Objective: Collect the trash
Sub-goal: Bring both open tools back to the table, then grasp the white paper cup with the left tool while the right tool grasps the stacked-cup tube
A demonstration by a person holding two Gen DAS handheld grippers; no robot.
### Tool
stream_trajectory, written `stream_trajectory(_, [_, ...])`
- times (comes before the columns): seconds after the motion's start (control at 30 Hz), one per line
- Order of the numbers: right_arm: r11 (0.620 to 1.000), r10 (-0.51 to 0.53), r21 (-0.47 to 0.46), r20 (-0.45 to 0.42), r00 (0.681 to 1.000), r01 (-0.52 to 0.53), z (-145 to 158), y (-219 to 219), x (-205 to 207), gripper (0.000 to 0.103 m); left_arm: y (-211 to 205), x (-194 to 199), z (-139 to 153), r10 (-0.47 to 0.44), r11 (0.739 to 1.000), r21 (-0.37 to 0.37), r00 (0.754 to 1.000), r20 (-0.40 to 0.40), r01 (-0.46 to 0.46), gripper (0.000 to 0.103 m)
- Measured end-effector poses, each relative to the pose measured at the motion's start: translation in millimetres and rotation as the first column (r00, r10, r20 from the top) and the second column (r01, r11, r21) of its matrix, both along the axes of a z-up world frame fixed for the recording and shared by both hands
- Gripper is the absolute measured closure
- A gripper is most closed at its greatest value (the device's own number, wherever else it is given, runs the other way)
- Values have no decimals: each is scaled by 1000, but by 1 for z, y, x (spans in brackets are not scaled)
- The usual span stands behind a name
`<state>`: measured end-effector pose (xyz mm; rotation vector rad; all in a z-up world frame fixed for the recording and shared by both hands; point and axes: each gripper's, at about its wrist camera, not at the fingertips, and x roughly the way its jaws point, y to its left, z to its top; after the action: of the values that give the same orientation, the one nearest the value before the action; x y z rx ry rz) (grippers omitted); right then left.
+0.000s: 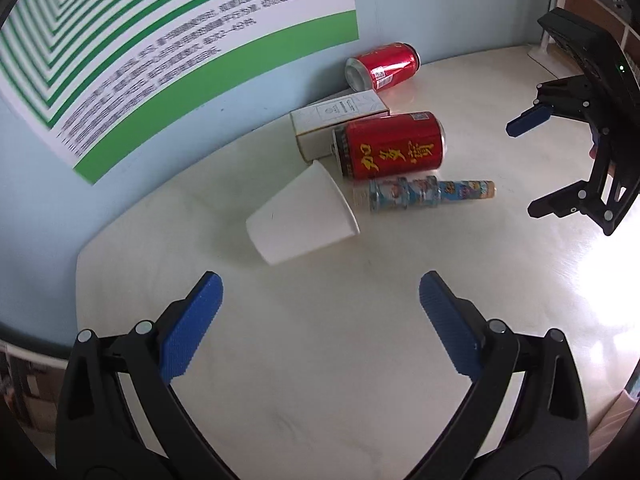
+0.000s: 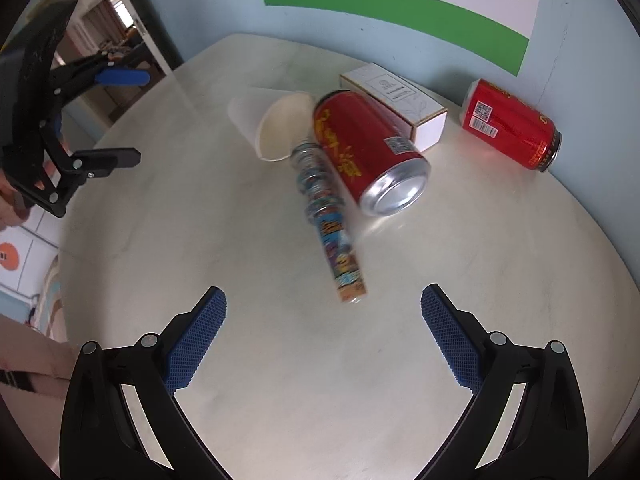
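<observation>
A pale tabletop [image 1: 320,360] runs up to a blue wall carrying a green-and-white poster [image 1: 160,60]. All the trash lies in a cluster toward the wall, none of it collected yet. The biggest piece is a red can [image 2: 360,144] on its side, touching a white box [image 2: 400,100] behind it; a second can [image 2: 512,124] lies apart by the wall. A paper cup [image 1: 300,220] lies tipped over beside the first can, and a slim printed tube [image 2: 328,224] lies against both.

The left gripper [image 1: 320,320] and right gripper [image 2: 324,336] both have their jaws spread wide and hold nothing. The tube's long axis points almost straight at the right jaws, its near end just ahead of them, so the right hand looks nearer; the cup lies ahead of the left.
</observation>
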<state>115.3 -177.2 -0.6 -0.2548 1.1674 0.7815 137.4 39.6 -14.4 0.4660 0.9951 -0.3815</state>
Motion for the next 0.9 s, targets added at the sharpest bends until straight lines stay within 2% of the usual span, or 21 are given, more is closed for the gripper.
stream_trajectory(0.07, [1000,-2,11,-14,1000,2,-7,2,7,6,-3,18,-8,-45,999,12,999,0,45,7])
stream_trajectory(0.17, [1000,7,-22,-14,1000,-8,-20,10,15,7,-6,40,-19,-126,991,43,992,14,125,7])
stream_trajectory(0.33, [999,31,-14,4,1000,-31,-33,21,17,9,-10,74,-39,-253,963,93,967,-14,254,7])
stream_trajectory(0.37, [999,32,-12,2,999,-32,-35,22,18,23,-10,79,-41,-269,958,95,963,-22,270,7])
stream_trajectory(0.43, [999,32,-20,-19,999,-33,-42,24,19,38,-12,87,-46,-315,945,70,947,-57,319,7])
stream_trajectory(0.53, [999,40,-10,-34,999,-40,-50,24,18,38,-14,96,-57,-376,924,12,917,-129,381,7])
stream_trajectory(0.6, [999,46,-9,-41,998,-46,-53,25,17,41,-18,99,-65,-402,912,21,904,-148,409,7])
stream_trajectory(0.63, [999,51,-8,-28,998,-51,-53,26,17,46,-20,101,-71,-419,903,28,895,-154,428,7])
stream_trajectory(0.67, [998,58,-9,-26,998,-59,-53,27,18,59,-21,101,-74,-426,900,31,891,-156,435,7])
stream_trajectory(0.7, [998,57,-8,-32,998,-58,-53,26,18,63,-22,102,-78,-434,897,20,887,-160,442,7])
stream_trajectory(0.73, [998,56,-5,-38,998,-56,-52,26,20,75,-22,103,-80,-437,896,3,883,-169,444,11])
stream_trajectory(0.77, [998,56,3,-47,997,-56,-52,25,20,78,-22,104,-81,-435,898,-11,883,-178,440,15])
stream_trajectory(0.83, [998,63,13,-50,997,-63,-50,23,17,79,-22,105,-80,-415,909,-41,890,-186,416,16])
stream_trajectory(0.9, [997,70,20,-55,996,-69,-49,19,14,80,-21,105,-80,-390,920,-40,900,-197,390,16])
